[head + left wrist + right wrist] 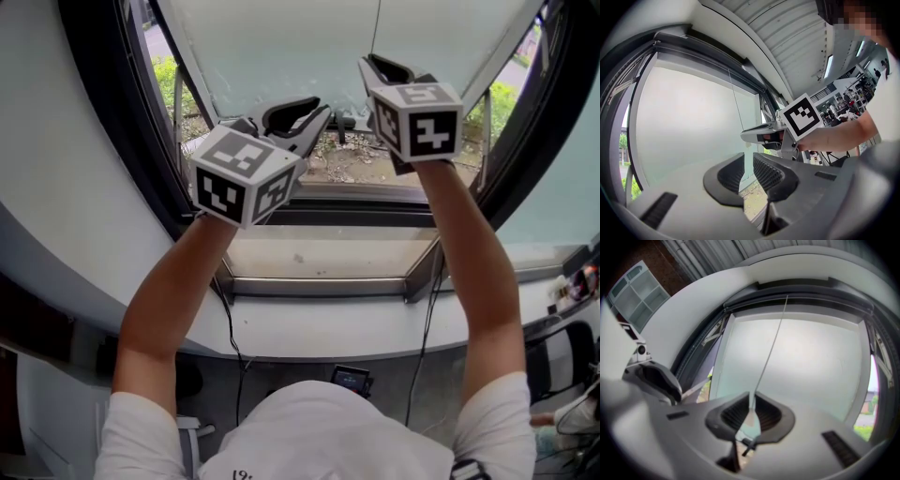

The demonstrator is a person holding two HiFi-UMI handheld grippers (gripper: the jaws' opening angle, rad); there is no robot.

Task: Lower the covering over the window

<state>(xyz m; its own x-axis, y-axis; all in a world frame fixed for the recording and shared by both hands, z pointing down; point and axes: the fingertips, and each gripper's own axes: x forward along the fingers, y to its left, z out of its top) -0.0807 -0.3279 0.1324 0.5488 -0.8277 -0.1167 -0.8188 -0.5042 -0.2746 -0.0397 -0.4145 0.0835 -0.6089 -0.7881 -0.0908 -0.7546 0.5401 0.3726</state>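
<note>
Blind (pixel 281 47) drawn over most of the window (pixel 117 94), cord in my right tongs

The pale blind stops short of the sill (pixel 319 258), with a strip of ground showing under its lower edge. I have the right tongs (pixel 751 416) clamped on the thin cord (pixel 771 348) that hangs in front of the blind. My left tongs (pixel 747 171) sit just beside them, pressed all but together with nothing between.

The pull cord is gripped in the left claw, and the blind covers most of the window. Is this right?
No: the right claw grips the pull cord, as the right gripper view shows. The blind does cover most of the window.
</note>
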